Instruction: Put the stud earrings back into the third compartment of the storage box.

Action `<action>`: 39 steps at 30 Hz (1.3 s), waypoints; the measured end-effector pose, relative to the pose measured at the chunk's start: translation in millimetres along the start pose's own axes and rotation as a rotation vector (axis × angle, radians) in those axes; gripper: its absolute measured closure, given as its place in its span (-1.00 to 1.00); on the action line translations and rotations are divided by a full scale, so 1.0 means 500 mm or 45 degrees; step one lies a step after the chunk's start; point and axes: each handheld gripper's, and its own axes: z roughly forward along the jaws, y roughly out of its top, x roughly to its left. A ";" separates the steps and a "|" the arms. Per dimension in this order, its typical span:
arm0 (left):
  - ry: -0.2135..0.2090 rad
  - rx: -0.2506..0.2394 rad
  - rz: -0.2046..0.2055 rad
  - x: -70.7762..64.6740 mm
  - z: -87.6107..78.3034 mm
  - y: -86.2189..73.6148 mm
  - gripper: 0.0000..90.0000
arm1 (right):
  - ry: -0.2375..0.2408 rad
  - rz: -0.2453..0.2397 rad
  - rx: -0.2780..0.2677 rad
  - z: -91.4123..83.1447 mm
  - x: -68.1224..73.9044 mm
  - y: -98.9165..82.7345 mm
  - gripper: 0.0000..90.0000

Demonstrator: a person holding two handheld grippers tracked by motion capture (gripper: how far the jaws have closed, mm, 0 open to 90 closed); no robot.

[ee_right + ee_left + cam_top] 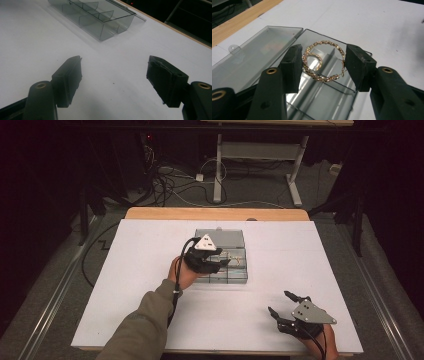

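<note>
Left gripper view first: matte black pads of the left gripper [323, 65] pinch a gold, braided hoop earring [323, 61] above the clear, smooth-walled compartment box [262, 47] — rightward, the right gripper [287, 302] stands spread over bare white tabletop [150, 270].

The left claw [223, 259] is held out ahead of the left hand [184, 274], its sleeved forearm reaching up from below; its jaws stand partly apart and press on a ring-shaped piece between the pads. The right claw [281, 303] sits low at the near right, jaws spread wide with nothing between them, the hand behind it.
</note>
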 end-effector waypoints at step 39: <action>0.107 0.070 0.017 -0.013 0.104 0.044 -0.12 | 0.016 -0.018 0.004 0.000 -0.001 -0.003 -0.37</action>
